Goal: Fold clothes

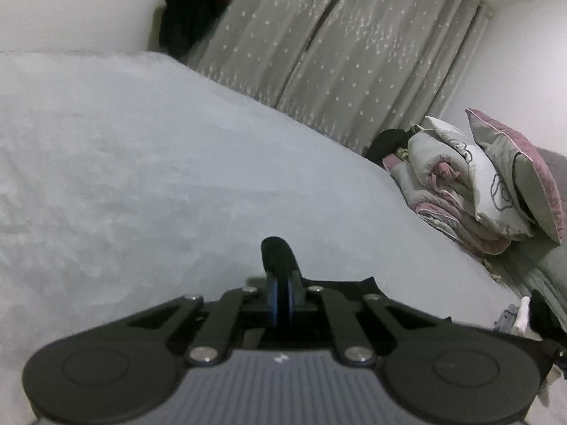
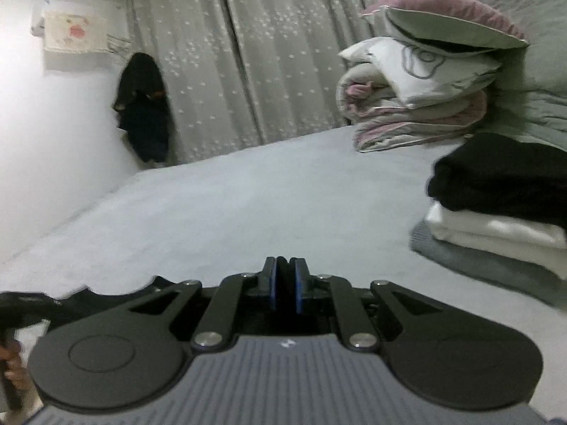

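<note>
A black garment (image 1: pixel 368 283) lies on the pale grey bed (image 1: pixel 141 159) right under my left gripper (image 1: pixel 281 279). That gripper is shut, and a small fold of the black cloth (image 1: pixel 278 253) sticks up between its fingertips. In the right wrist view the same black garment (image 2: pixel 92 297) spreads to the left below my right gripper (image 2: pixel 285 272). Its blue pads stand close together with dark cloth filling the thin slit between them. Most of the garment is hidden under both grippers.
At the right of the bed sits a stack of folded clothes (image 2: pixel 496 212), black over white over grey. Behind it is a pile of quilts and pillows (image 2: pixel 425 71). Starred curtains (image 2: pixel 248 71) and dark hanging clothes (image 2: pixel 145 113) line the far side. A hand (image 2: pixel 12 364) shows at lower left.
</note>
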Available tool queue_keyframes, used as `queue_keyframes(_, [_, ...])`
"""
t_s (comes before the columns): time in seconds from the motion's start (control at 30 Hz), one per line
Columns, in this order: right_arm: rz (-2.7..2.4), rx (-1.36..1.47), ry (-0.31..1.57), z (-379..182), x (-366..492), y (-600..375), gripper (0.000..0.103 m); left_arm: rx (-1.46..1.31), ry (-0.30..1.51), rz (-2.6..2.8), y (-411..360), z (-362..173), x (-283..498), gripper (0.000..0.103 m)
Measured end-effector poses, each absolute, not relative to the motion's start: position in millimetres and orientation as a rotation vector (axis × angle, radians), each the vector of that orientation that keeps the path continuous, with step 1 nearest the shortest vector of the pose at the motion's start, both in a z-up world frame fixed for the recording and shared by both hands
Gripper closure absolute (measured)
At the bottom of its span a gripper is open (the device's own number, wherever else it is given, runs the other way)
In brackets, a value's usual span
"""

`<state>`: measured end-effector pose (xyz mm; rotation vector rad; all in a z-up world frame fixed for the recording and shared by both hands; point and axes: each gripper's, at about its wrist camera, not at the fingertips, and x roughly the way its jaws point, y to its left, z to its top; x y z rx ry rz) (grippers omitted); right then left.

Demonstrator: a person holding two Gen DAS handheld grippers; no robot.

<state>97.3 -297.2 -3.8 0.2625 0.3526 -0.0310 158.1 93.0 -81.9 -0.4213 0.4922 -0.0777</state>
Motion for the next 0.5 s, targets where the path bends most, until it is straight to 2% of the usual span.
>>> queue_keyframes(0.13, [-0.062,0.242,0.437,-19.8,110.1,-295.9,0.092,-0.383,0.583,-0.043,91.8,-89.2,167.6,0.091])
queue_keyframes(0.23, [-0.087,0.228,0.53,-33.0,118.2,-295.1,0.084,-0.416,0.6,-0.045,101.0,-85.4,167.6,0.07])
queue_keyframes(0.27, [-0.096,0.231,0.544,-34.2,118.1,-296.4,0.084,-0.421,0.601,-0.046,104.1,-82.3,166.2,0.063])
queue_keyframes(0.33, [-0.115,0.236,0.571,-36.4,117.8,-299.0,0.081,-0.425,0.595,-0.05,105.5,-73.6,164.6,0.063])
queue_keyframes(0.43, [-0.108,0.299,0.524,-23.5,107.5,-311.0,0.048,-0.438,0.596,-0.083,111.2,-64.7,154.0,0.063])
queue_keyframes(0.5, [-0.087,0.343,0.503,-14.6,100.3,-318.0,0.047,-0.419,0.589,-0.132,110.6,-59.6,148.0,0.064])
